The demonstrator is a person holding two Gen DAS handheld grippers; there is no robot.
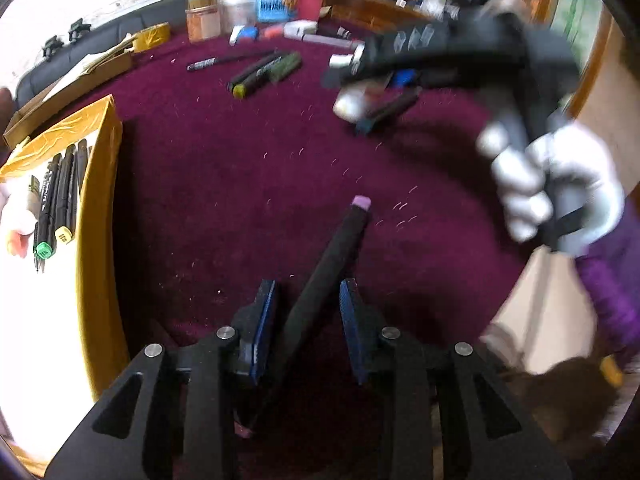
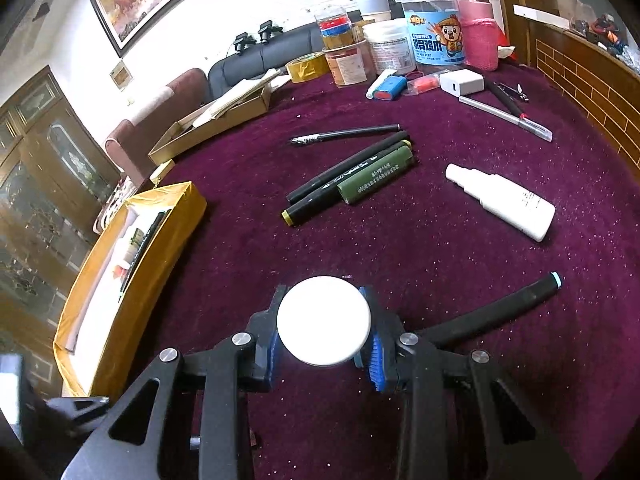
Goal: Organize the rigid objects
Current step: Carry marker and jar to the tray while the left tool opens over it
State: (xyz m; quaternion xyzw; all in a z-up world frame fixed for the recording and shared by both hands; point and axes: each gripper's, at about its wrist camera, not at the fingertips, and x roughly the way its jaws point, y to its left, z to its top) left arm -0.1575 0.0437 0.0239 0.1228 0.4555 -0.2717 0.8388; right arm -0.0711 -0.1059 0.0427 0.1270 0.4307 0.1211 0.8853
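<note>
In the left wrist view my left gripper [image 1: 308,312] is open. A black marker with a pink end cap [image 1: 332,264] lies slanted between its blue pads [image 1: 266,320], with a gap on the left side. My right gripper [image 2: 324,320] is shut on a white round object [image 2: 324,316], seen end-on, with a pad pressed on each side. A white-gloved hand [image 1: 560,184] holds that same gripper, blurred, at the upper right of the left wrist view. A gold box [image 2: 132,280] at the left holds several markers [image 1: 56,200].
On the purple cloth [image 2: 400,248] lie a cluster of black and green markers [image 2: 348,176], a thin black pen [image 2: 344,134], a white bottle [image 2: 500,200] and a teal-capped black marker [image 2: 500,308]. Jars, tape, a charger and a cardboard box [image 2: 216,116] crowd the far edge.
</note>
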